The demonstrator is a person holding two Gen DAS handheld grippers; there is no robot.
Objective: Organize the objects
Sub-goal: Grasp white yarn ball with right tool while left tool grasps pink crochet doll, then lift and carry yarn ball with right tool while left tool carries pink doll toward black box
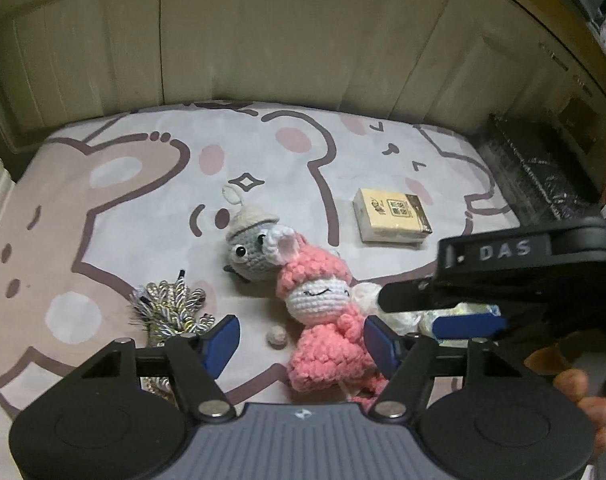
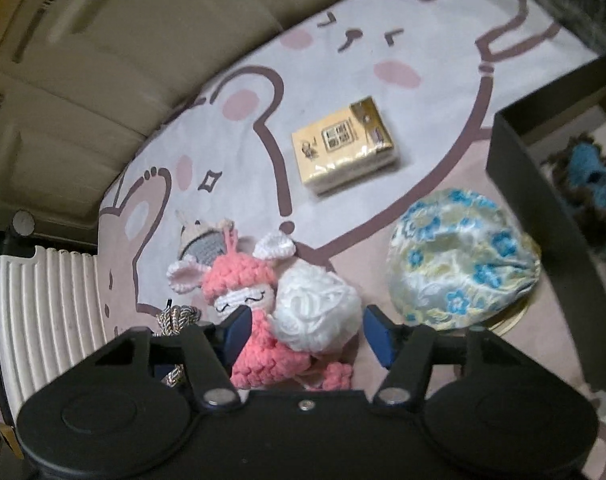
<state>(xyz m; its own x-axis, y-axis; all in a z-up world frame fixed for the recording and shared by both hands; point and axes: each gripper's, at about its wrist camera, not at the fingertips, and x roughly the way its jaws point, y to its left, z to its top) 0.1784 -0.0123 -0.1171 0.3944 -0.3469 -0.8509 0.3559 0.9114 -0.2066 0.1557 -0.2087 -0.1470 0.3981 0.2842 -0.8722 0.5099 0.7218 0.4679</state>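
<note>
Both claws hang low over the cartoon-printed mat (image 1: 151, 216), and both are spread wide with nothing between their pads. The left claw (image 1: 299, 340) points at the pink crochet doll (image 1: 323, 320), which lies near the middle of the mat with its head toward the far side; one blue pad sits just beside the doll's body, the other over bare mat. The right claw (image 2: 307, 332) comes in from the right and brackets the white yarn ball (image 2: 315, 312) that rests against the doll's back.

The step in hand looks like a pick of the doll or the ball. To do it well, one claw should settle on one thing: centre the pads on the soft body, lower until they straddle it, then close gently so the yarn is not snagged. The grey crochet toy (image 1: 249, 248) touches the doll's head, and the gold tassel cord (image 1: 171, 308) lies just left, so lift straight up. The tissue pack (image 1: 391, 216) sits well apart, farther right. The floral pouch (image 2: 463, 256) and dark box (image 2: 551, 216) lie right of the right claw; the box probably receives the things
</note>
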